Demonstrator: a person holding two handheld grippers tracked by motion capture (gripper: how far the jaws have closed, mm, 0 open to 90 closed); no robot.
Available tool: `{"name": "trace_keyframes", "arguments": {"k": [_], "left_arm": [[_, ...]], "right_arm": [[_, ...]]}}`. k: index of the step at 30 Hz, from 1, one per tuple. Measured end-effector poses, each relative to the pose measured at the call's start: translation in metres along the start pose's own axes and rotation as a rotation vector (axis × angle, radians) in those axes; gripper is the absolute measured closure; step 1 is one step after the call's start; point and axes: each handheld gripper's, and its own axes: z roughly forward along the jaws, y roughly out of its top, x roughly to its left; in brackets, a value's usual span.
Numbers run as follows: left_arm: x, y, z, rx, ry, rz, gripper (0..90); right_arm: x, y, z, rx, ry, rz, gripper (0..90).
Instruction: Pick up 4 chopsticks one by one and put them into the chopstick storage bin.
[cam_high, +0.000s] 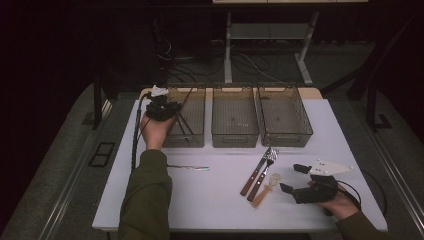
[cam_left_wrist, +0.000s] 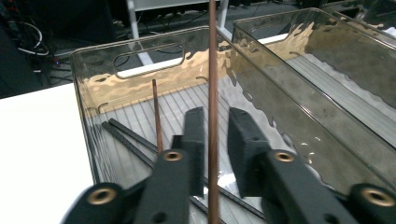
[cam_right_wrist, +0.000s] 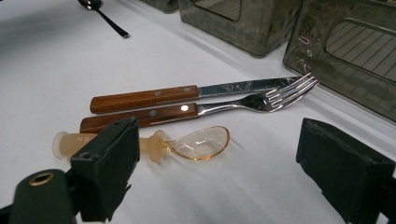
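Left gripper (cam_left_wrist: 211, 140), jaws slightly spread around upright chopstick (cam_left_wrist: 213, 84) over left bin (cam_left_wrist: 140, 56): may topple outside; right gripper (cam_right_wrist: 224, 186) gaping, idle near spoon (cam_right_wrist: 196, 144).

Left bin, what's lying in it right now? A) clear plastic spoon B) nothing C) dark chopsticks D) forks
C: the left gripper view shows dark chopsticks lying on the ribbed floor of the left bin, with a brown chopstick standing between the left gripper's slightly parted jaws above it.
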Motion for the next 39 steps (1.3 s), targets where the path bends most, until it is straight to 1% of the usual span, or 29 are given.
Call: {"name": "trace_keyframes", "arguments": {"k": [2, 4, 5, 6, 8, 9, 11, 12, 15, 18, 19, 21, 24, 28, 32, 34, 36, 39], "left_arm": [[0.0, 0.0, 0.0, 0.005, -0.003, -0.003, 68.0], [0.0, 0.0, 0.0, 0.003, -0.014, -0.002, 65.5], [0.0, 0.0, 0.0, 0.005, -0.02, -0.002, 62.8], [0.0, 0.0, -0.001, 0.009, -0.028, 0.007, 61.3], [-0.001, -0.001, -0.001, 0.009, -0.045, 0.012, 57.3], [-0.002, 0.0, -0.001, 0.012, -0.053, 0.024, 55.6], [-0.003, 0.001, -0.003, 0.011, -0.059, 0.038, 52.6], [-0.004, 0.001, -0.005, 0.008, -0.074, 0.04, 51.5], [-0.009, 0.003, -0.009, 0.005, -0.102, 0.061, 46.6], [-0.014, 0.005, -0.016, 0.026, -0.126, 0.099, 40.5], [-0.016, 0.005, -0.018, 0.028, -0.133, 0.103, 39.9], [-0.02, 0.005, -0.024, 0.017, -0.15, 0.097, 37.9], [-0.025, 0.004, -0.031, 0.024, -0.17, 0.107, 35.0], [-0.032, 0.0, -0.039, 0.042, -0.196, 0.125, 30.4], [-0.039, -0.007, -0.048, 0.03, -0.235, 0.135, 27.3], [-0.043, -0.012, -0.052, 0.036, -0.24, 0.151, 25.9], [-0.046, -0.017, -0.056, 0.038, -0.254, 0.16, 24.7], [-0.05, -0.025, -0.062, 0.034, -0.267, 0.166, 24.0]], "right_arm": [[0.0, 0.0, 0.0, 0.001, 0.0, 0.0, 13.5], [0.0, 0.0, 0.0, 0.001, 0.001, 0.0, 13.5], [0.0, 0.0, 0.0, 0.0, 0.001, 0.0, 13.5], [0.0, 0.0, 0.0, 0.0, 0.001, 0.0, 13.5], [0.0, 0.0, 0.0, 0.001, 0.0, 0.0, 13.5], [0.0, 0.0, 0.0, 0.002, 0.0, 0.0, 13.5], [0.001, 0.0, 0.0, 0.004, 0.002, 0.004, 13.5], [0.001, 0.0, 0.001, 0.004, 0.002, 0.002, 13.5], [0.0, 0.0, 0.0, 0.005, 0.001, 0.002, 13.5], [-0.001, 0.0, 0.0, 0.001, -0.001, 0.002, 13.5], [-0.001, 0.0, 0.0, 0.002, -0.001, 0.002, 13.5], [0.0, 0.0, 0.0, 0.004, 0.0, 0.004, 13.5], [0.0, 0.0, 0.0, 0.006, -0.001, 0.004, 13.5], [0.0, 0.0, 0.0, 0.004, -0.002, 0.005, 13.5], [0.0, 0.0, 0.0, 0.004, -0.003, 0.004, 13.5], [0.0, 0.0, 0.0, 0.004, -0.001, 0.005, 13.5], [0.0, 0.0, 0.001, 0.006, -0.002, 0.005, 13.6], [-0.001, 0.0, 0.001, 0.006, 0.0, 0.007, 13.5]]}}
